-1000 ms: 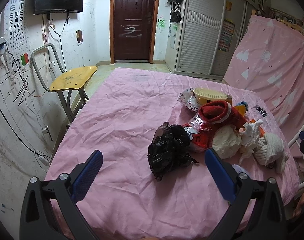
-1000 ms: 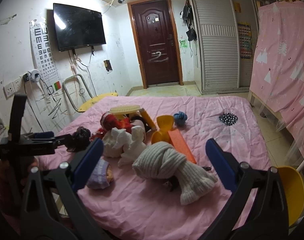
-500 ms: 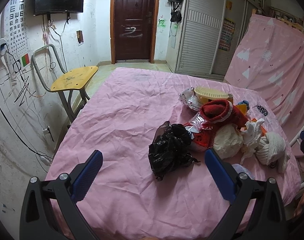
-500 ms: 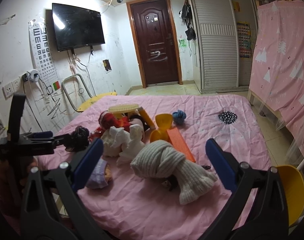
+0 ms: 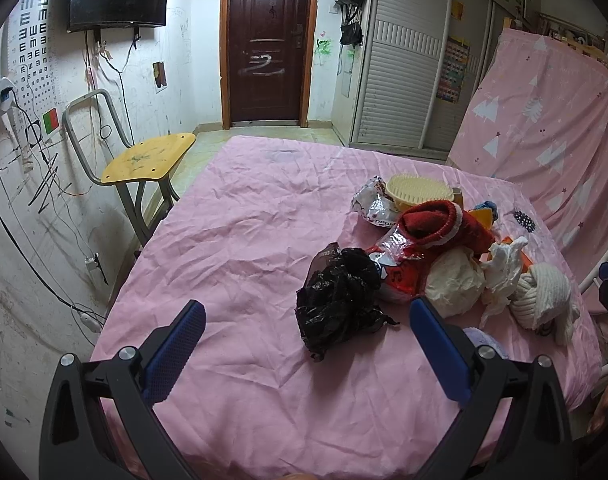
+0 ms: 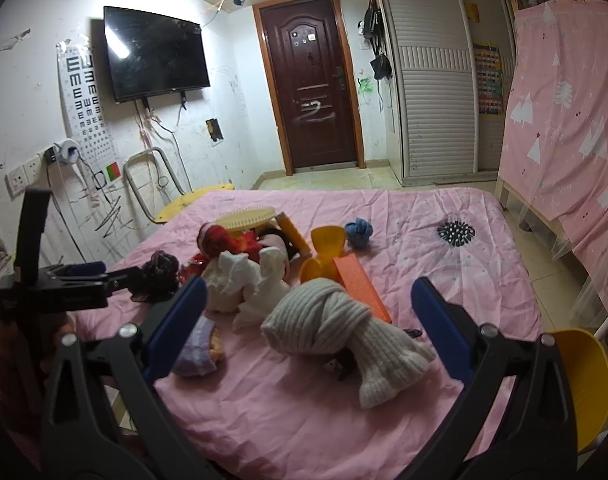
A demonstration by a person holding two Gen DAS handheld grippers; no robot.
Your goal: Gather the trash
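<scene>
Little has shifted in a second — we see both views nearly unchanged | left gripper [image 5: 304, 330] spread wide, empty, over the pink bed [image 5: 240, 240] | black bag [image 5: 340, 300] crumpled just ahead, slightly right of centre — nearer this hand | right gripper [image 6: 308, 304] also spread, holding nothing, facing the white knit hat [image 6: 336, 328].

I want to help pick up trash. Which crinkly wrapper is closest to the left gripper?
The black crumpled plastic bag, right ahead of the open left gripper. The red wrapper and silver wrapper lie farther back.
</scene>
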